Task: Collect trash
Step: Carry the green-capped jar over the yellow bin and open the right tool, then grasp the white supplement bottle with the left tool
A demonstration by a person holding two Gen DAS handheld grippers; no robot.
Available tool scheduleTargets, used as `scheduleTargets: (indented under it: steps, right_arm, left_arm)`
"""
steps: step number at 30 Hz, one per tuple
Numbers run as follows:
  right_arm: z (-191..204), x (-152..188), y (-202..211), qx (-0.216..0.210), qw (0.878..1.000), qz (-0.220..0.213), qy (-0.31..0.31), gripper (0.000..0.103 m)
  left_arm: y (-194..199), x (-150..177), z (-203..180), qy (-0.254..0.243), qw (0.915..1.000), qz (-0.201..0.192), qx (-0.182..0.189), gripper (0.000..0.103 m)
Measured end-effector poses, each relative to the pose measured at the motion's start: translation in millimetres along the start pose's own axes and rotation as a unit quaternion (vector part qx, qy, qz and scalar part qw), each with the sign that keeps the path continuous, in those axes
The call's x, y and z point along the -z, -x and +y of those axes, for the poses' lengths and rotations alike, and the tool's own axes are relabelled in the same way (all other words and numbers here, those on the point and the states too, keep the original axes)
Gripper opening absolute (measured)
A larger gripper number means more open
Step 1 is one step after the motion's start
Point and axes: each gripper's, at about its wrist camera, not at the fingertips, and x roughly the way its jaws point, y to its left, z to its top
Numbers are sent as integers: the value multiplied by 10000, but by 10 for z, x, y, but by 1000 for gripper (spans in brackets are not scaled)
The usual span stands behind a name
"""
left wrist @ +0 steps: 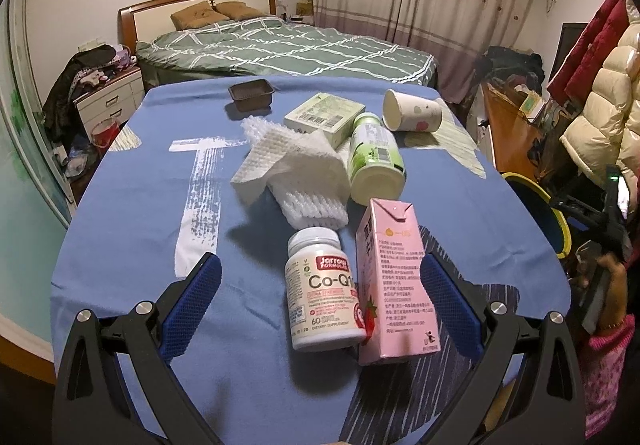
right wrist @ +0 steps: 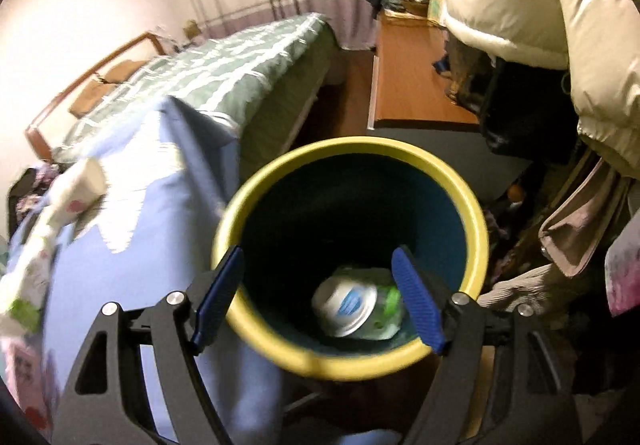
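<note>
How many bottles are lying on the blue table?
2: a white plastic pill bottle with a red label lies nearest, against the pink carton; a green-and-white plastic bottle lies farther back beside the paper cup.

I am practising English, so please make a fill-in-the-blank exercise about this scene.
1. The right gripper hangs open above the bin, whose rim is ____.
2. The paper cup lies on its ____.
3. The pink carton stands beside the white ____ labelled Co-Q10.
4. The left gripper is ____ and holds nothing.

Missing words: yellow; side; bottle; open
</note>
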Motion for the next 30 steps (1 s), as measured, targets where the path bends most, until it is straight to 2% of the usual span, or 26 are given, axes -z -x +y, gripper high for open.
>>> scheduleTargets:
  steps: [9, 20, 25, 27, 30]
  right_arm:
    - [248, 149, 385, -336, 9988, -192, 307, 74]
    - [282, 177, 367, -438, 9985, -100, 324, 74]
    - [285, 182, 367, -451, 9984, -99, 333, 74]
    - [285, 186, 359, -457, 9984, -101, 326, 74]
    - [292, 185, 356, -469, 9983, -90, 331, 74]
  left_arm:
    - [-122, 109, 117, 29, 9998, 171, -133, 98]
    - [-235, 170, 329, 166, 9988, 346, -305, 96]
    - [-179, 130, 466, 237, 9966, 270, -746, 96]
    - [-166, 130, 535, 365, 9962, 313, -724, 96]
    - [-165, 131, 503, 361, 9976, 371, -463, 96]
